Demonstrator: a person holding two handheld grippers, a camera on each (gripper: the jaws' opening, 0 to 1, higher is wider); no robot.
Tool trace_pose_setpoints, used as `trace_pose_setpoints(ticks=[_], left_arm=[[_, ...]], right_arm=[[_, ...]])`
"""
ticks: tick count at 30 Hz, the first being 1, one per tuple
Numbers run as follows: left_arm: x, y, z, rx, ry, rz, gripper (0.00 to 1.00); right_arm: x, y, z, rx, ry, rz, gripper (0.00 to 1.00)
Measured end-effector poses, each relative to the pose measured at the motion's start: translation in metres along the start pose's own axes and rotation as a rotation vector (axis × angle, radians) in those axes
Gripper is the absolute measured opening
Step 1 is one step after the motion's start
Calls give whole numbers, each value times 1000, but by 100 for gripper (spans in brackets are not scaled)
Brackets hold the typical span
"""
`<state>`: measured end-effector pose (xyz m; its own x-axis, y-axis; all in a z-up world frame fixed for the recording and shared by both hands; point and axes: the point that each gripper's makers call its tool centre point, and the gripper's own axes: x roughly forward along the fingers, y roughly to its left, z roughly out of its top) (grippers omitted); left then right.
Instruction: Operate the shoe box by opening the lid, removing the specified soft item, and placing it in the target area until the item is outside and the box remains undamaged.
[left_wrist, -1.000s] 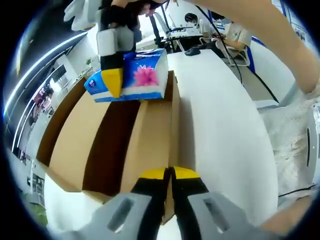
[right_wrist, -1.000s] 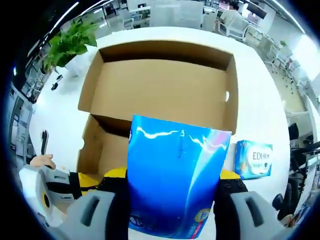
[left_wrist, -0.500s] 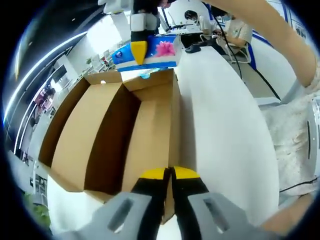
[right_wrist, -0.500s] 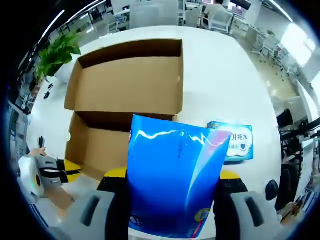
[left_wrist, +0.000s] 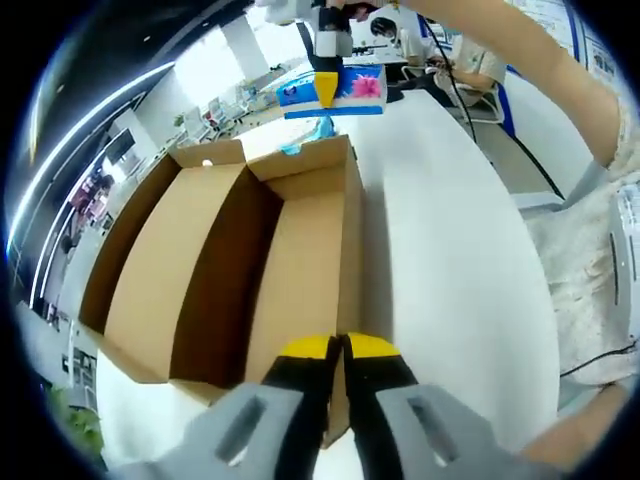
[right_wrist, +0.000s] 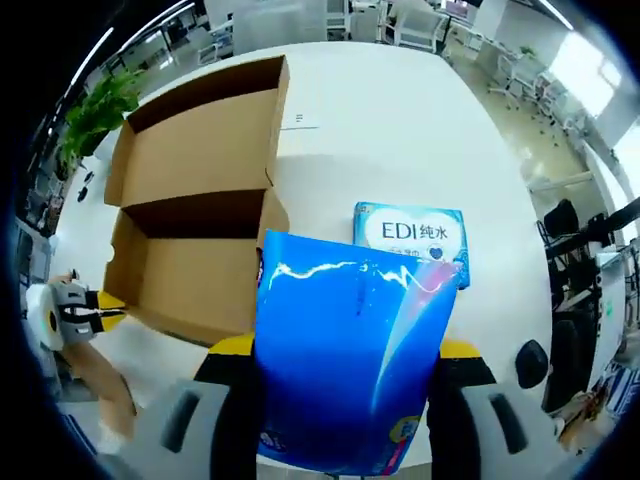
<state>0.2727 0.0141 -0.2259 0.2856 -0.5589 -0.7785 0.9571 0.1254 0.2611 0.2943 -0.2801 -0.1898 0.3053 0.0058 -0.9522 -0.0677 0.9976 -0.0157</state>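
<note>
An open brown cardboard shoe box (left_wrist: 215, 270) lies on the white table, its lid (right_wrist: 200, 135) folded back flat. My left gripper (left_wrist: 340, 347) is shut on the box's near side wall. The right gripper (right_wrist: 345, 355) is shut on a soft blue tissue pack (right_wrist: 345, 370), which hides most of the space between its jaws. In the left gripper view that pack (left_wrist: 340, 88) hangs beyond the far end of the box, clear of it. The left gripper (right_wrist: 75, 305) also appears at the box's edge in the right gripper view.
A teal pack printed EDI (right_wrist: 412, 238) lies flat on the table (right_wrist: 400, 130) beside the box, below the held pack. A potted plant (right_wrist: 95, 112) stands off the table's far left. A small black object (right_wrist: 530, 362) sits at the right. Cables and desks (left_wrist: 440, 70) lie further off.
The right gripper has carried the blue pack from above the box to beyond its far end, over the table beside the teal pack. My left gripper has kept its hold.
</note>
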Motion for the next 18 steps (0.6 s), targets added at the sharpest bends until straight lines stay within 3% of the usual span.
trace_pose_setpoints(ticks=[8,18], left_arm=[[0,0,-1,-1,7,5,4],[-1,2,-1,-10,10,5,4]], right_arm=[[11,-22,-22,-91,23,-7,66],[37,-20,-47,-194,73,38,66]])
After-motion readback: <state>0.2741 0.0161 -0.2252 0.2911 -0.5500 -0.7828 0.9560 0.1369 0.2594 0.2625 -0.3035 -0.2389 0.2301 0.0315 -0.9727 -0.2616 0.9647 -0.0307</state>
